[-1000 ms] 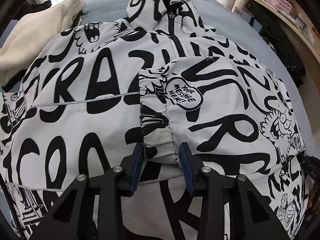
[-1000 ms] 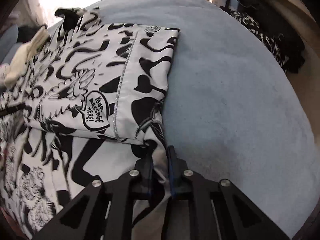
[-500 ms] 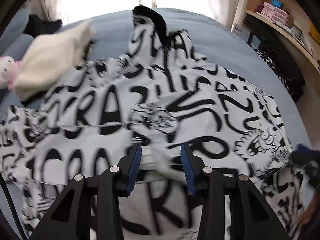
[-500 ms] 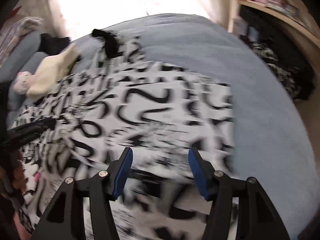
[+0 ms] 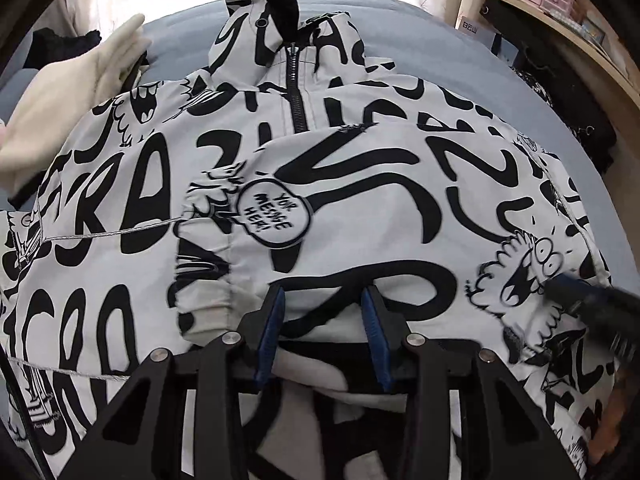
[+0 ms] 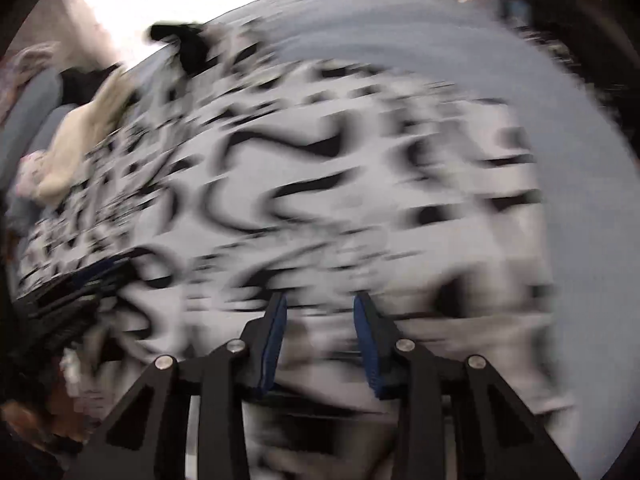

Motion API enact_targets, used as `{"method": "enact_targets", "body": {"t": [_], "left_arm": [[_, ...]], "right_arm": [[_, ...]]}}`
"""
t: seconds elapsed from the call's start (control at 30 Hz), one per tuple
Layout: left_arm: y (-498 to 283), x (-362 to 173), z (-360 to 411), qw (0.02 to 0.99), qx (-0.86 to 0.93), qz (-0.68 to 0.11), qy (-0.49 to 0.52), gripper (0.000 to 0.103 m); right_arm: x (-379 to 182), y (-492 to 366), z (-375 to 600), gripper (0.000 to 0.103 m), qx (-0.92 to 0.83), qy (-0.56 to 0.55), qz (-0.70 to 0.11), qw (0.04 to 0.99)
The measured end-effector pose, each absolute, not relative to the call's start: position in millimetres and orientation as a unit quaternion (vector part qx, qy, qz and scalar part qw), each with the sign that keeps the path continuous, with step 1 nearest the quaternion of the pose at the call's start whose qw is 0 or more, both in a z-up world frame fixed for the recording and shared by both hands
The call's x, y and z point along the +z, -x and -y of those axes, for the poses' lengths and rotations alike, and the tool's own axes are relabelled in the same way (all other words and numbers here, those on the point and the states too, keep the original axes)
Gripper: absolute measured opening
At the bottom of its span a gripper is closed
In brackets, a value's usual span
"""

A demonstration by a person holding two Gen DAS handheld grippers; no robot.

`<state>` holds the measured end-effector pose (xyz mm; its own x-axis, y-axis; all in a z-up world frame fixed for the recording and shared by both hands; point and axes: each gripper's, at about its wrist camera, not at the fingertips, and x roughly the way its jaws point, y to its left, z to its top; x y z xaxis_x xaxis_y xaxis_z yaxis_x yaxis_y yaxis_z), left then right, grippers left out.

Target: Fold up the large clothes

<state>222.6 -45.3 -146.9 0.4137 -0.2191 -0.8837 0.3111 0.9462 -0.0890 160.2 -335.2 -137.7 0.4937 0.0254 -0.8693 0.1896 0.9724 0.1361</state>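
Observation:
A white jacket (image 5: 132,184) with black graffiti print lies front-up on a blue bed (image 5: 460,32), hood (image 5: 272,4) at the far end. One sleeve (image 5: 380,200) is folded across the chest, its cuff (image 5: 204,280) at the left. My left gripper (image 5: 323,316) hovers over the sleeve's near edge, jaws apart, pads not pressing on cloth. In the blurred right wrist view my right gripper (image 6: 320,320) is over the jacket (image 6: 320,184), its jaws closing with nothing gripped between them. It also shows as a dark blur, the right gripper (image 5: 580,300), at the jacket's right side.
A cream garment (image 5: 60,120) lies at the jacket's far left shoulder. Dark clothes (image 5: 560,92) sit beside the bed at the right, under a wooden shelf (image 5: 568,28) with small boxes. Bare blue sheet lies right of the jacket (image 6: 580,160).
My right gripper let go of the jacket's folded edge, opened, and swung left over the jacket. My left gripper shifted from the cuff to the right along the folded sleeve.

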Motion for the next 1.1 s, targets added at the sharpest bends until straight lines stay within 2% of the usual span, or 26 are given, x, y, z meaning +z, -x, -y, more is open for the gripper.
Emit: {"method": "enact_targets", "body": {"t": [0.07,0.13,0.2,0.33,0.6,0.67,0.73,0.8,0.97,1.1], "left_arm": [[-223.8,-147.1,37.9,0.841,-0.156,-0.516,-0.045,0.039],[-223.5,-146.6,33.8,0.841,-0.164,-0.515,-0.043,0.039],[-223.0,-146.8,33.9,0.842,-0.164,-0.512,-0.049,0.039],[-221.3,-145.5,39.0,0.845,-0.152,-0.508,-0.061,0.039],[-204.3,-126.6,32.9,0.848,-0.137,-0.508,-0.063,0.042],[-196.7,-118.8,27.7,0.850,-0.133,-0.507,-0.057,0.042],[-188.7,-109.8,20.7,0.851,-0.131,-0.507,-0.044,0.045],[-178.0,-99.4,11.0,0.852,-0.128,-0.508,-0.028,0.049],[-147.7,-79.5,-13.7,0.857,-0.110,-0.503,-0.011,0.055],[-122.9,-67.6,-34.7,0.857,-0.111,-0.504,0.006,0.055]], "right_arm": [[-136.4,-148.4,362.8,0.031,-0.078,-0.115,-0.493,0.859],[-137.0,-139.3,380.1,0.014,-0.059,-0.146,-0.492,0.856],[-135.7,-132.9,385.8,0.012,-0.054,-0.153,-0.491,0.856],[-133.7,-130.9,375.5,0.016,-0.070,-0.130,-0.495,0.856],[-123.8,-124.5,364.2,0.017,-0.091,-0.135,-0.516,0.841],[-114.7,-114.1,362.4,0.021,-0.090,-0.150,-0.516,0.838],[-107.2,-103.3,361.3,0.031,-0.087,-0.170,-0.515,0.836],[-99.8,-89.9,357.4,0.034,-0.089,-0.183,-0.511,0.835],[-82.2,-53.2,338.8,0.034,-0.076,-0.203,-0.498,0.840],[-72.3,-30.5,319.9,0.034,-0.067,-0.219,-0.487,0.843]]}}
